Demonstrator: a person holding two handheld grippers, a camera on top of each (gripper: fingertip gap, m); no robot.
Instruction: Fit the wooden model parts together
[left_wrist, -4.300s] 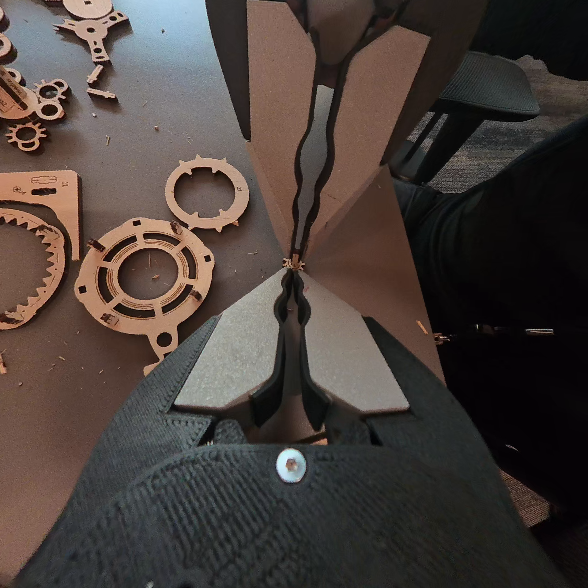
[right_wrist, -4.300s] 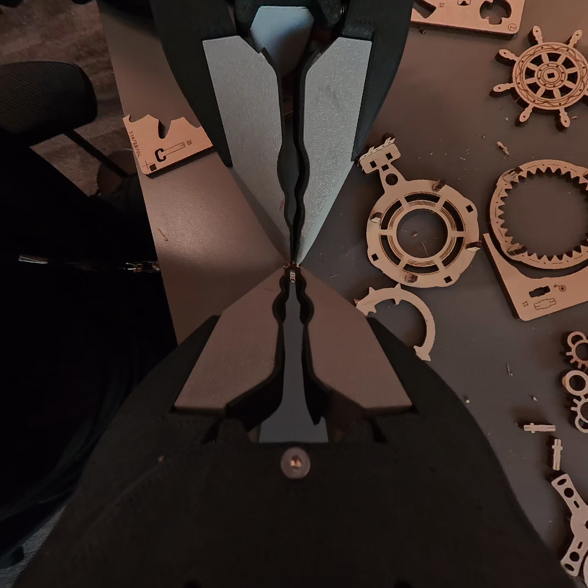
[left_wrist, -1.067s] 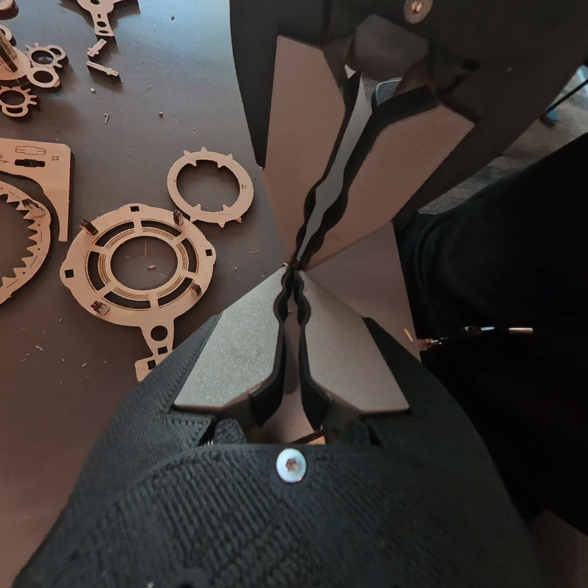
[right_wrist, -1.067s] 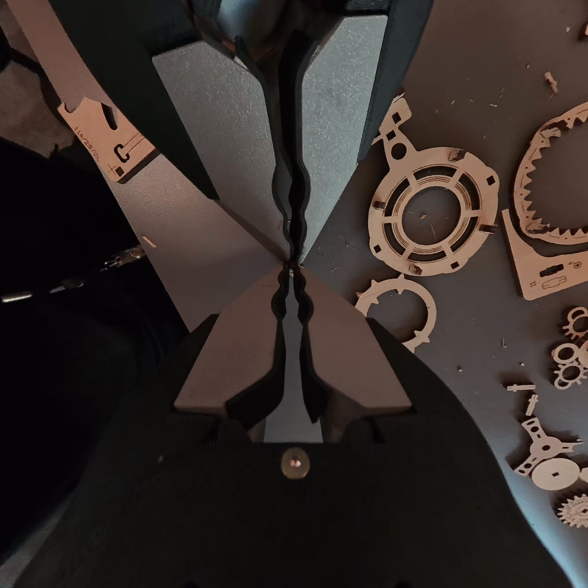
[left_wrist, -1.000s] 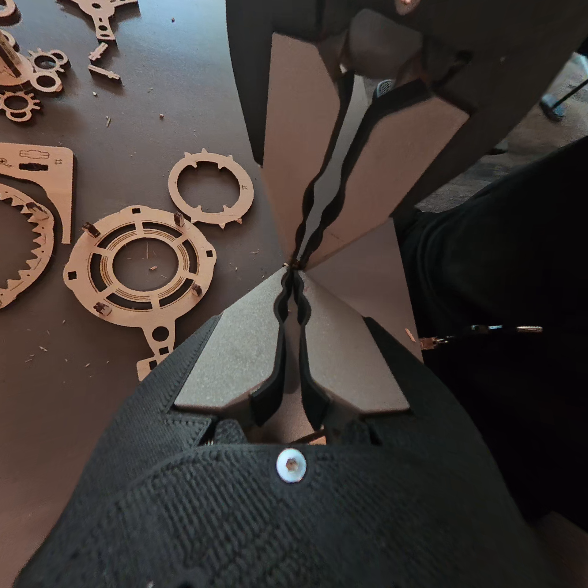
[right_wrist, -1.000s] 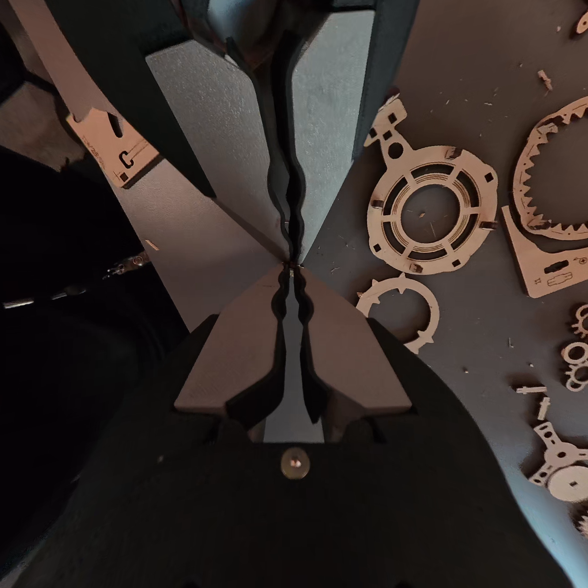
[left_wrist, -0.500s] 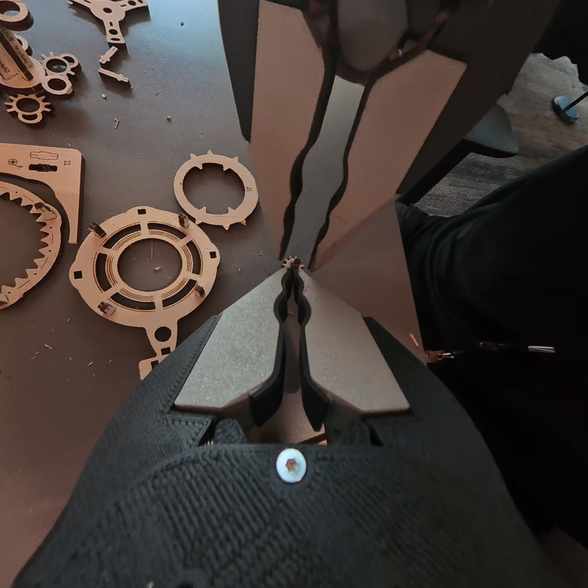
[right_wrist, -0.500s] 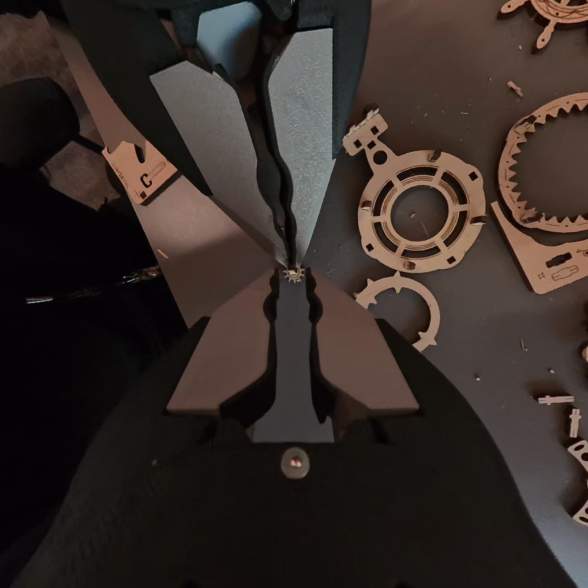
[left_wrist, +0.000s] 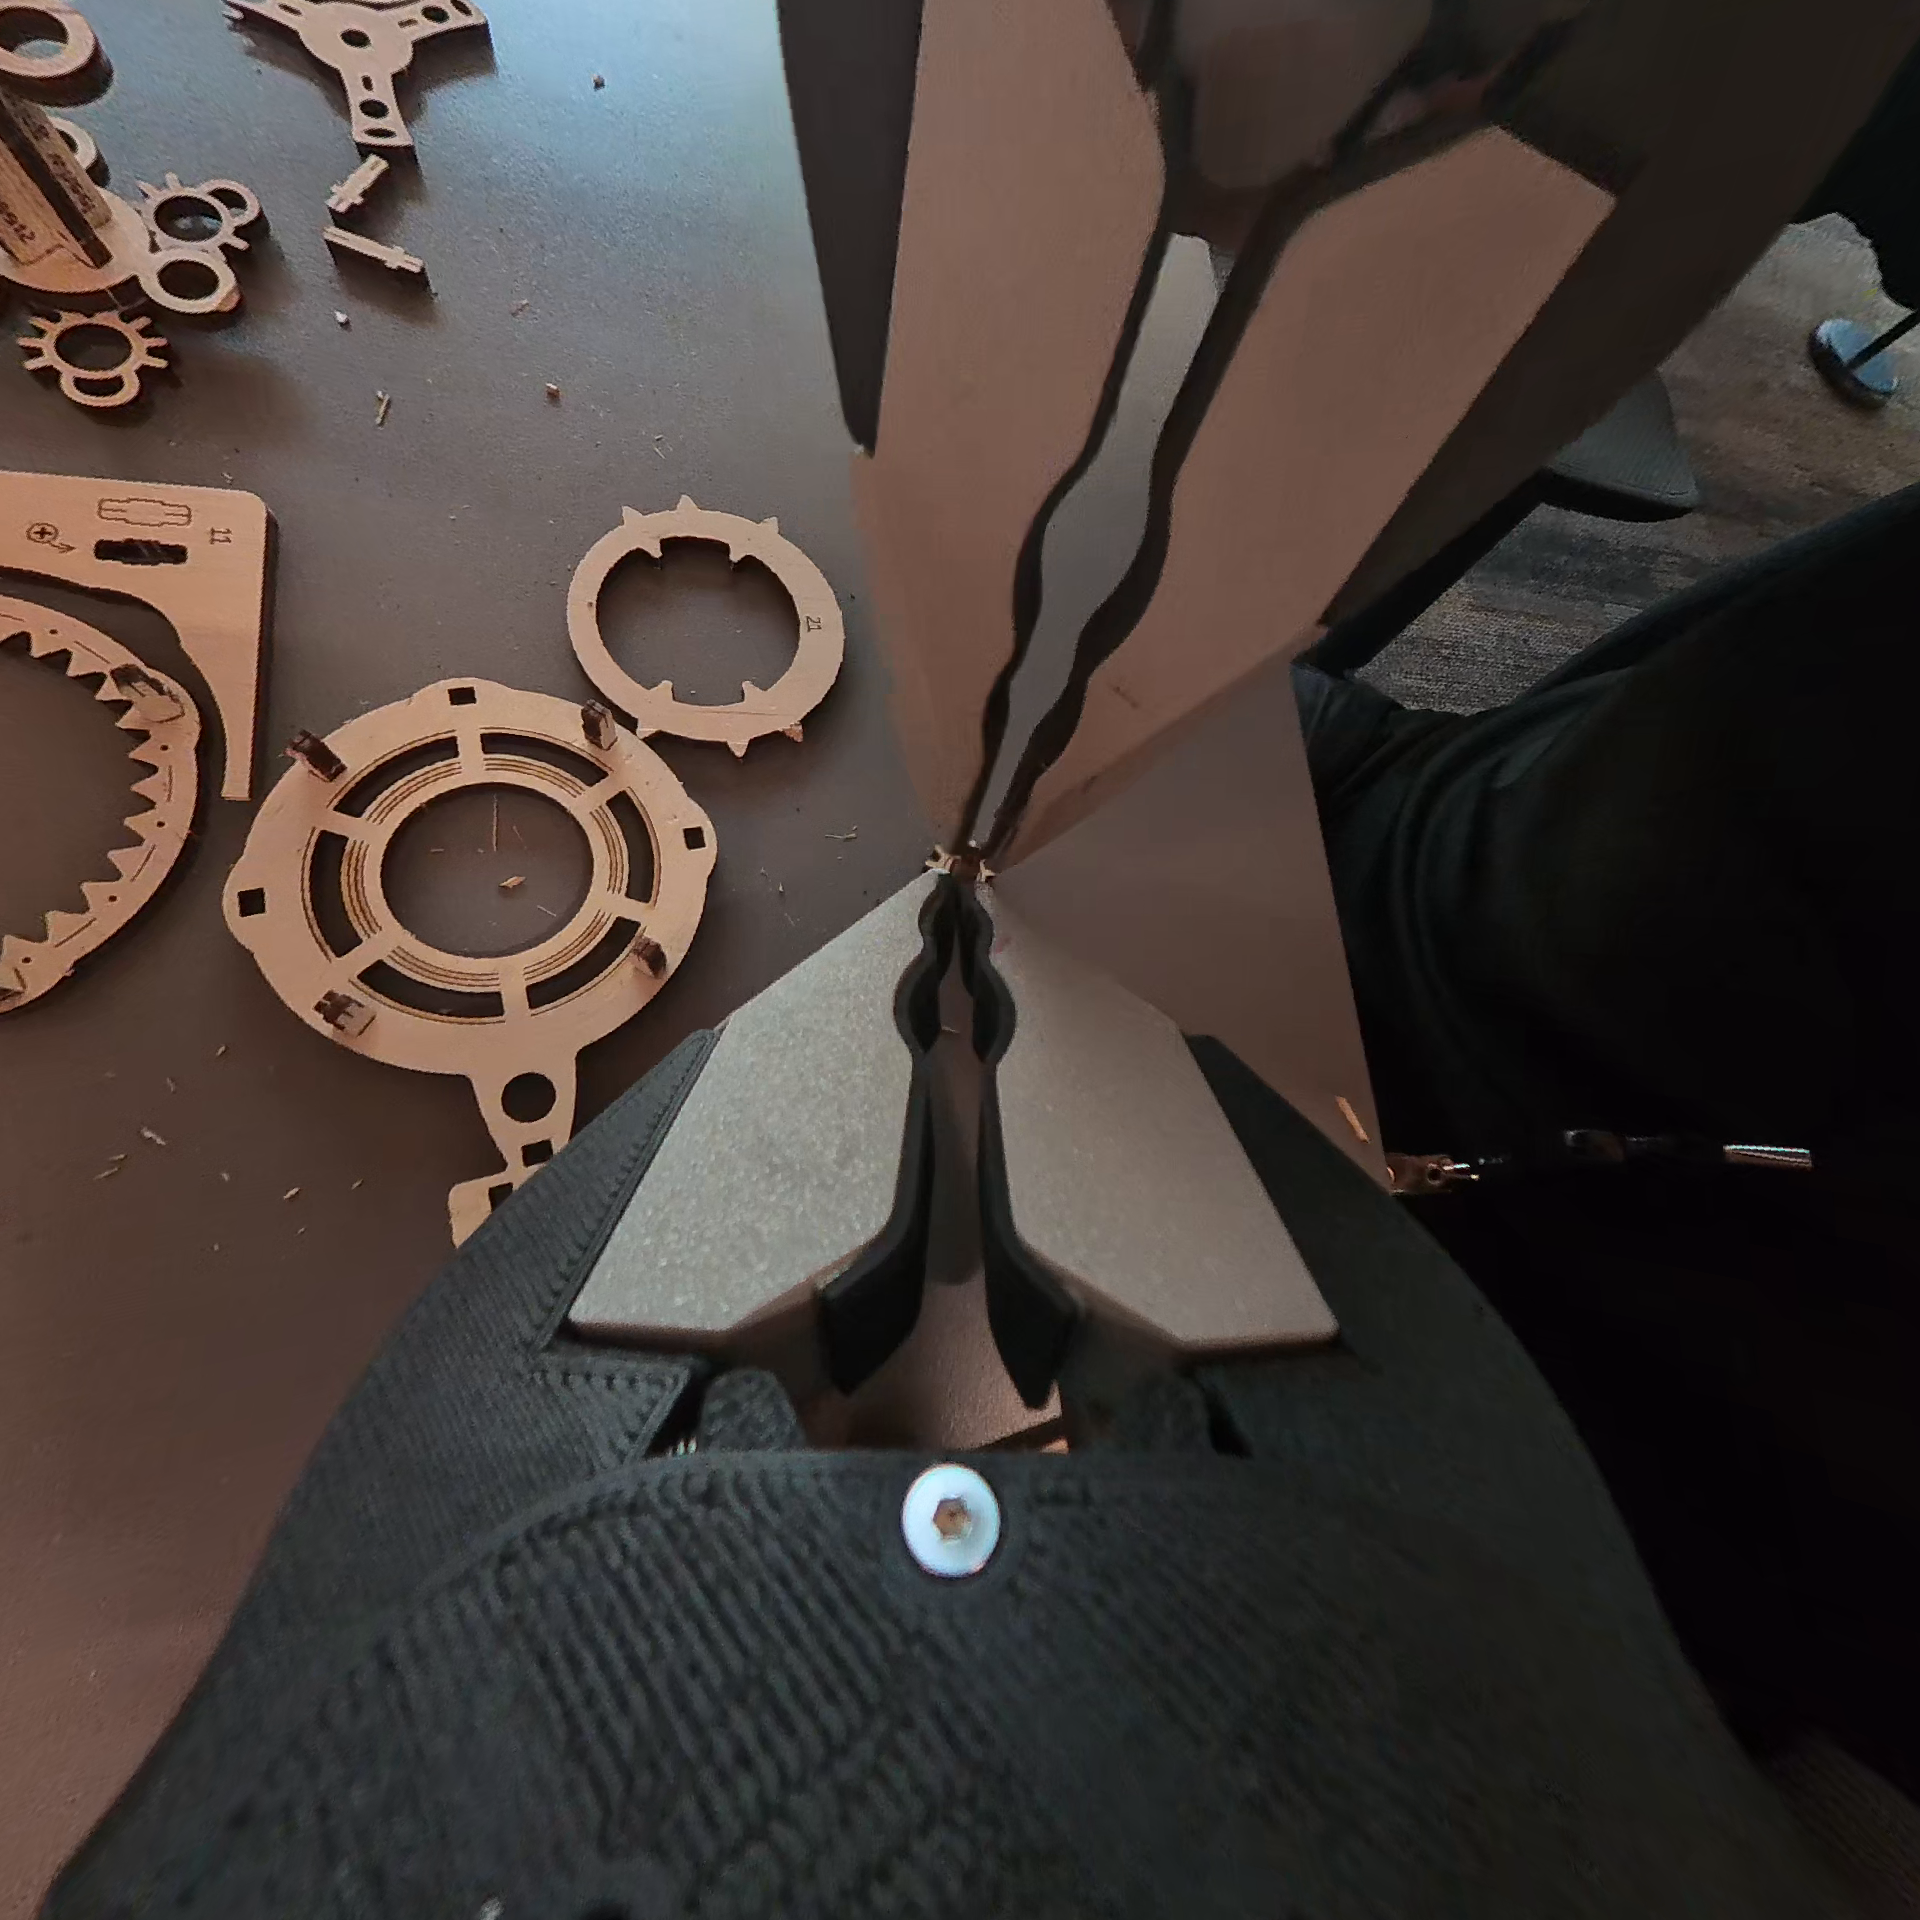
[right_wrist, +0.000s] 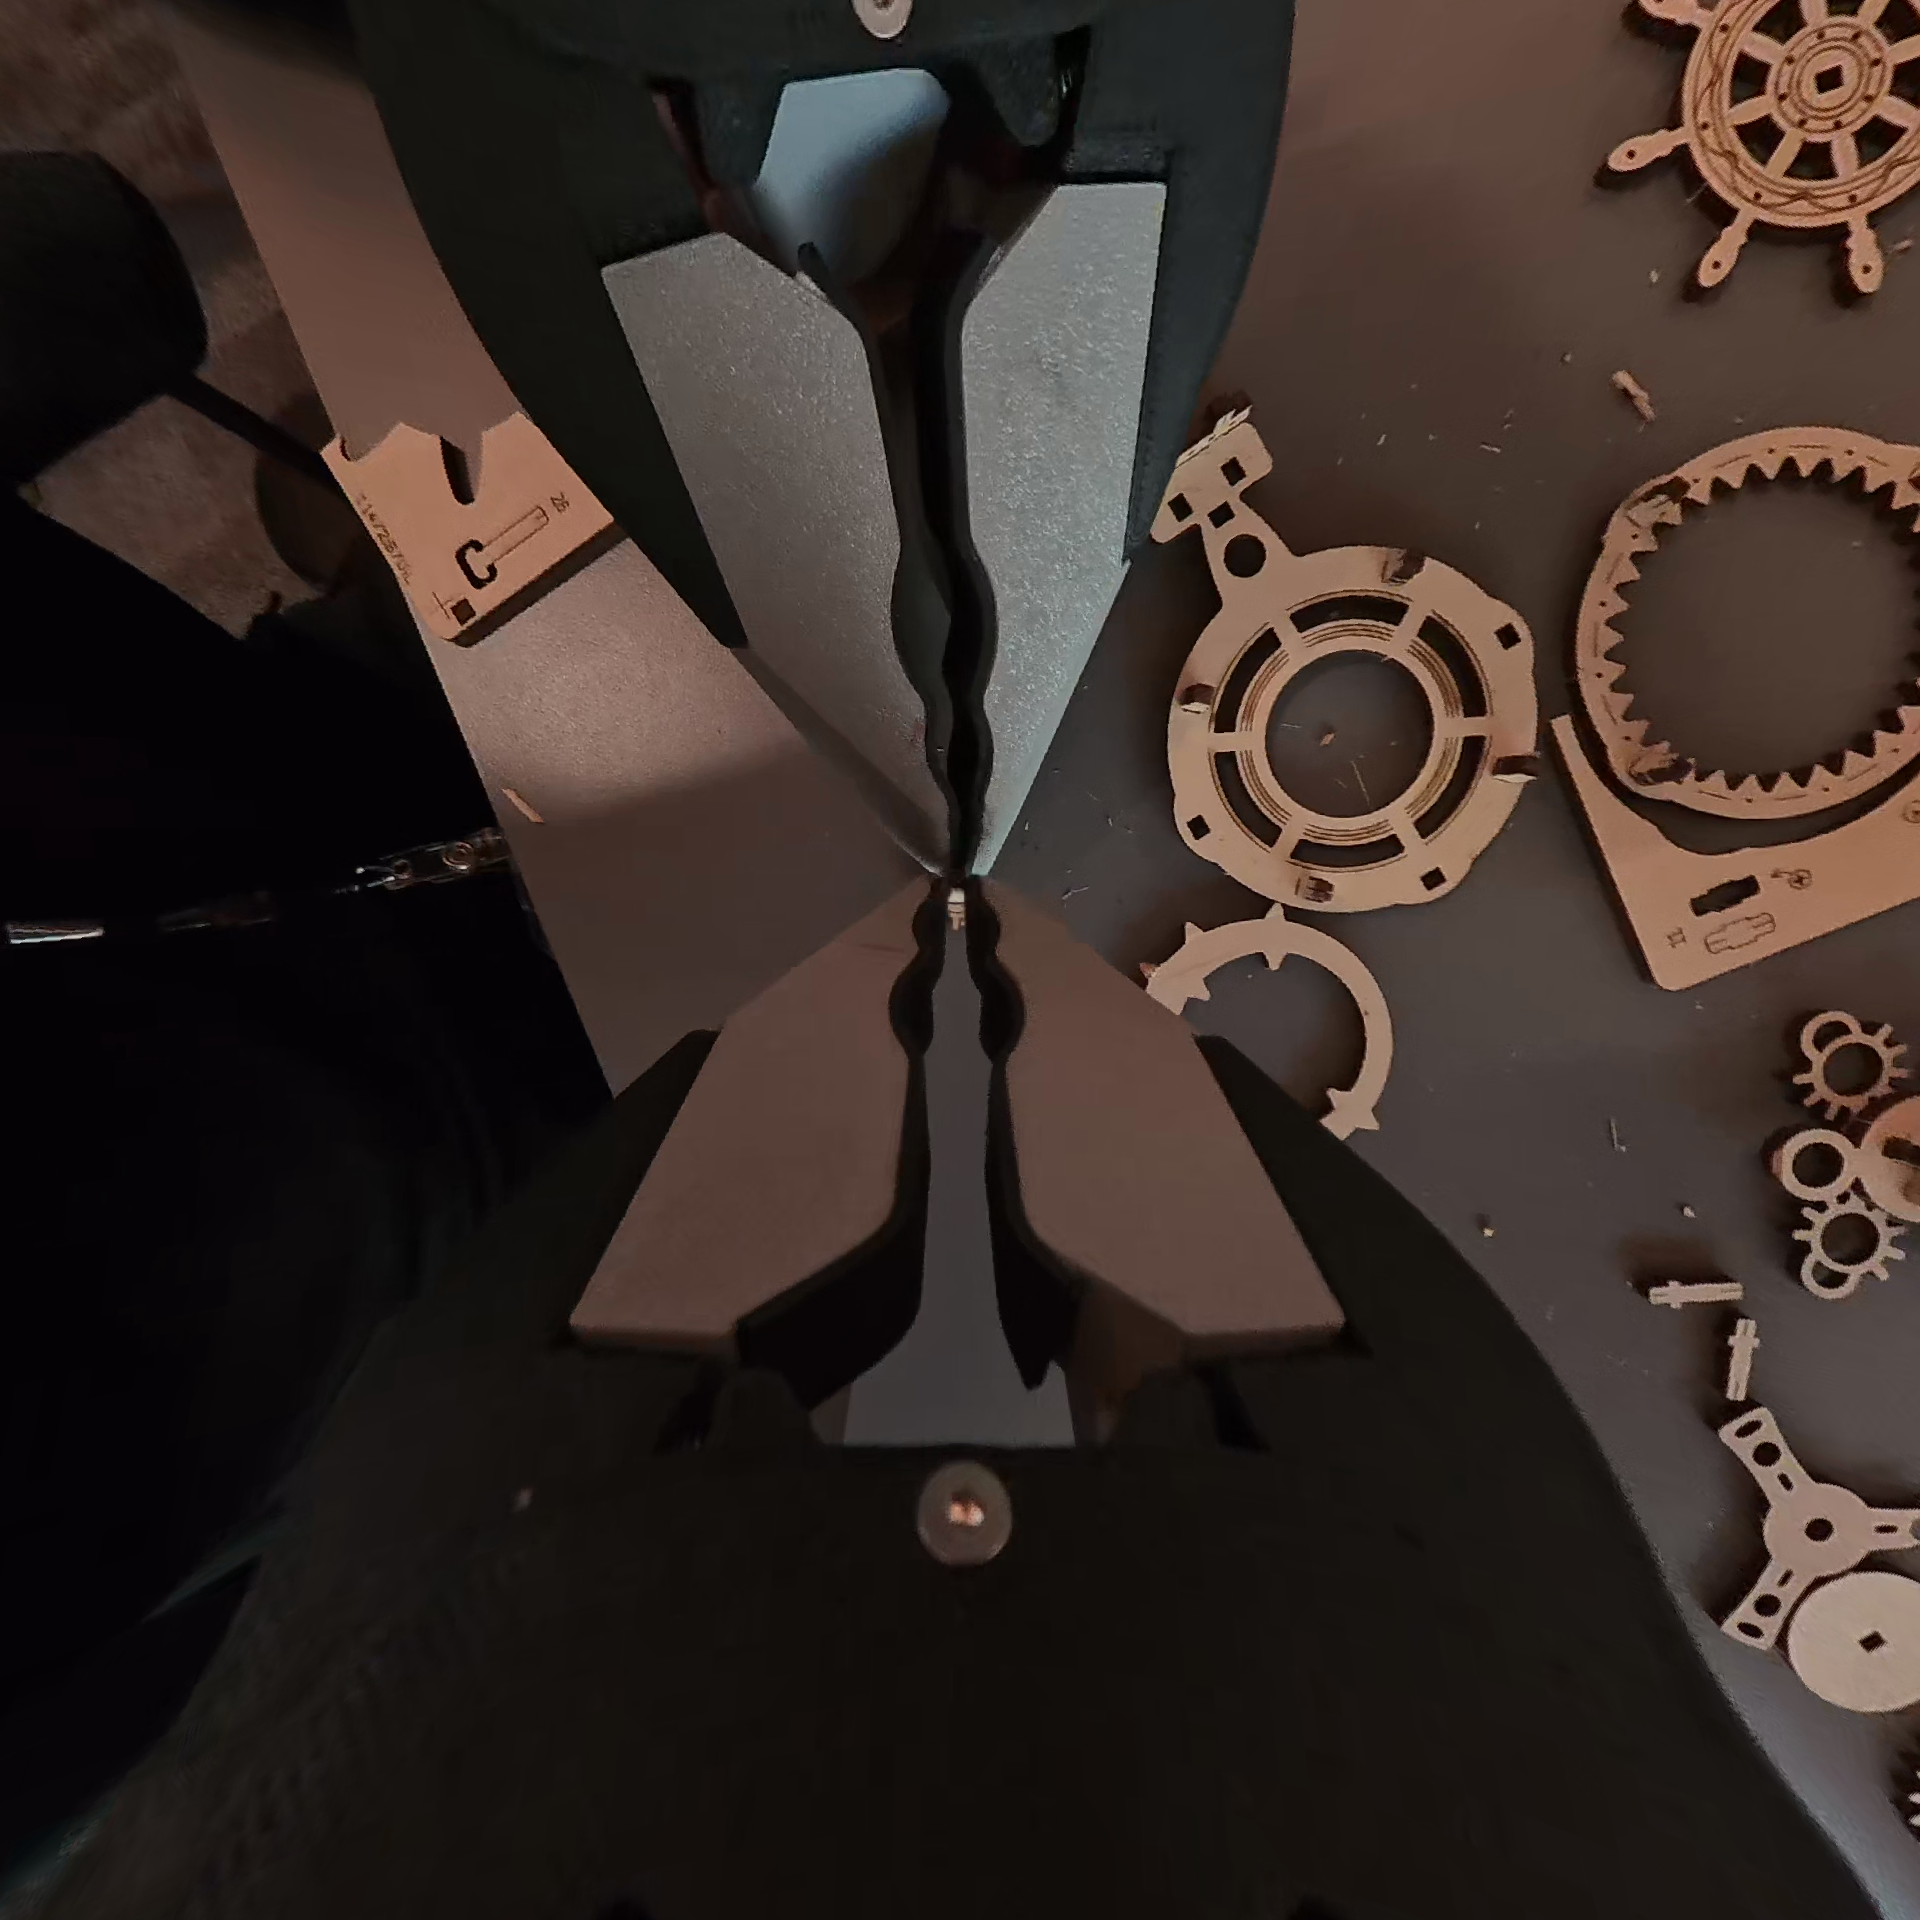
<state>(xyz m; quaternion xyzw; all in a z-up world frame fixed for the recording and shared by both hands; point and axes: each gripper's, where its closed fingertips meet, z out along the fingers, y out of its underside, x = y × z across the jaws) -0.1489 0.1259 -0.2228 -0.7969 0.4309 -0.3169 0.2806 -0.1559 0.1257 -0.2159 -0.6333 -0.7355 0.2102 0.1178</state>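
My left gripper (left_wrist: 956, 883) is shut on a tiny wooden gear (left_wrist: 943, 858), held in the air above the dark table's right edge. My right gripper (left_wrist: 982, 831) comes in from the opposite side, tip to tip with it. In the right wrist view the right gripper (right_wrist: 956, 896) is pinched on a small pale piece (right_wrist: 956, 891) at that joint, facing the left gripper (right_wrist: 951, 831). I cannot tell whether this piece is the gear's edge or a pin in it.
On the table (left_wrist: 623, 312) lie a slotted ring plate (left_wrist: 272, 831), a notched ring (left_wrist: 821, 665), a toothed ring in its frame (left_wrist: 223, 644) and several small gears. The right wrist view also shows a ship's wheel (right_wrist: 1696, 114) and a small plate (right_wrist: 499, 520). A person in dark clothing (left_wrist: 1610, 935) sits beside the edge. Left and right tips are no more than a few centimetres apart.
Half a second ago the right gripper's jaws were apart, with the gear showing between them. They have closed again at the gear. The left gripper has kept its grip.
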